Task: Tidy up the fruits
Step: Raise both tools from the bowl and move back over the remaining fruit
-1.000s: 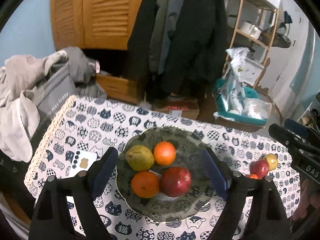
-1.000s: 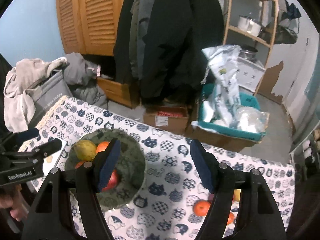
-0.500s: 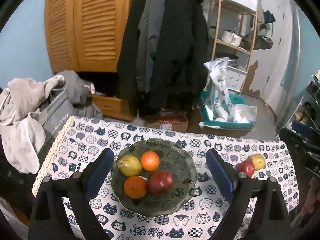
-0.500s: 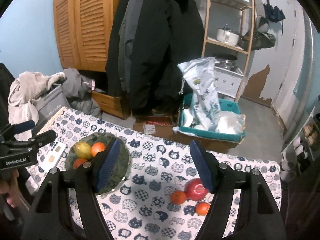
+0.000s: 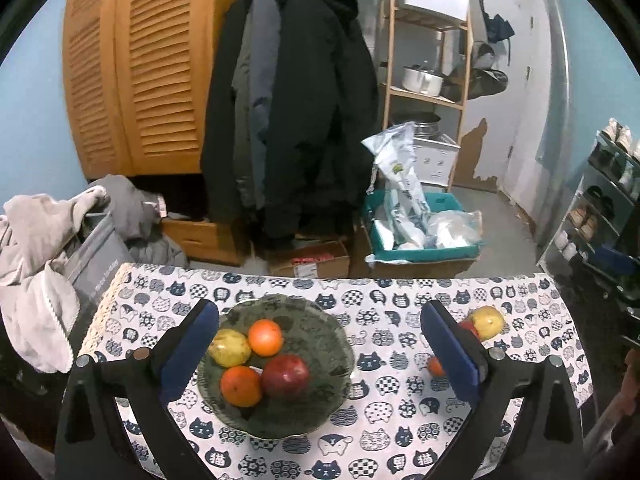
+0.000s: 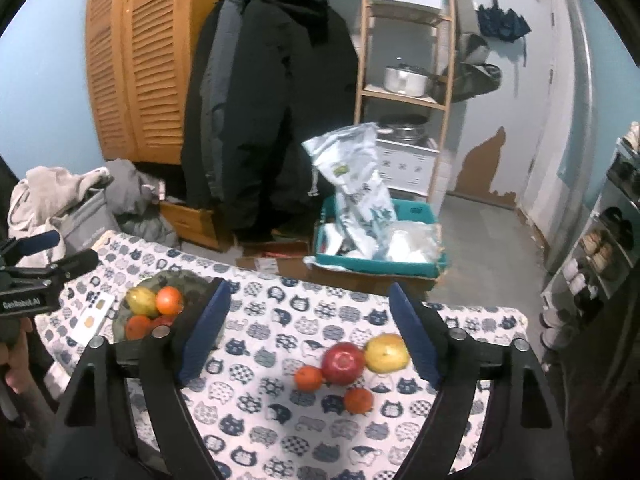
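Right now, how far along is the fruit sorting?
About halfway. Done: four fruits sit on the green plate. In hand: nothing; the left gripper and right gripper are empty, jaws opening. Left: four loose fruits on the tablecloth, among them a red apple and a yellow fruit.

Printed cloth covers the table (image 5: 400, 304); the red apple (image 5: 286, 375) looks glossy; the cupboard (image 5: 132, 68) is slatted wood.

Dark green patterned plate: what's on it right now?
On the dark green patterned plate: a yellow-green pear, two oranges and a red apple. The plate surface beneath the fruit is covered.
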